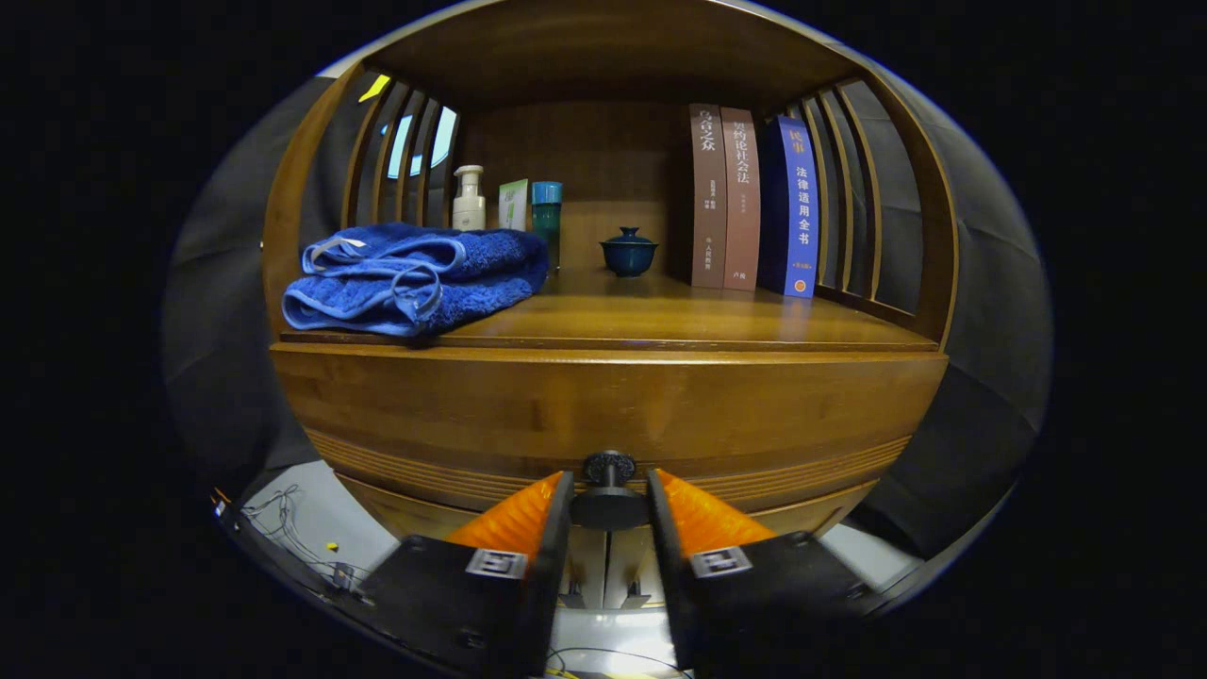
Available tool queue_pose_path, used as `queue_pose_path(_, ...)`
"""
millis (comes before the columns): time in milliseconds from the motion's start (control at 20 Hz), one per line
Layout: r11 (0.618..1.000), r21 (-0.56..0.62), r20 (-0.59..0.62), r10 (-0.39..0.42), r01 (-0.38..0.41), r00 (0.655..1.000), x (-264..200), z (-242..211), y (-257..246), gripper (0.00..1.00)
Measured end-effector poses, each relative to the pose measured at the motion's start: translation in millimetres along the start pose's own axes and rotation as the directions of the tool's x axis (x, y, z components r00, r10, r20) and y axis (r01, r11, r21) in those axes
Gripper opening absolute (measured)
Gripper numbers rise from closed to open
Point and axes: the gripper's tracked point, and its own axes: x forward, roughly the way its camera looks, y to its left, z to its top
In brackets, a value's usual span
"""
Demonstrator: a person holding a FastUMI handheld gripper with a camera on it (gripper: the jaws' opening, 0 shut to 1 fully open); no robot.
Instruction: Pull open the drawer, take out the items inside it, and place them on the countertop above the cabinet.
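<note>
Gripper (609,509) at the dark round metal drawer knob (609,483), jaws either side of it.

Whether both jaws press the knob or merely flank it I cannot tell; they stand close about it. Judging by the flush wooden drawer front (603,415), the drawer looks shut, so pulling, emptying and placing all remain. Left to right on the brown wooden desk (698,321) above: a folded blue terry towel (415,278), a white pump bottle (469,198), a teal cylindrical bottle (546,222), a small dark-blue lidded cup (628,252), three upright books (752,200).
</note>
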Motion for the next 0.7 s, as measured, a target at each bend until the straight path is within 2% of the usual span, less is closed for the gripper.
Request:
queue_pose_path(150,1.0,0.002,-0.011,0.002,-0.002,1.0,0,-3,0,0.37)
queue_pose_path(300,0.999,0.038,-0.021,0.014,-0.013,1.0,-3,-4,-1,0.3)
queue_pose_path(700,1.0,0.014,-0.039,0.011,-0.011,0.999,-74,-26,-4,0.3)
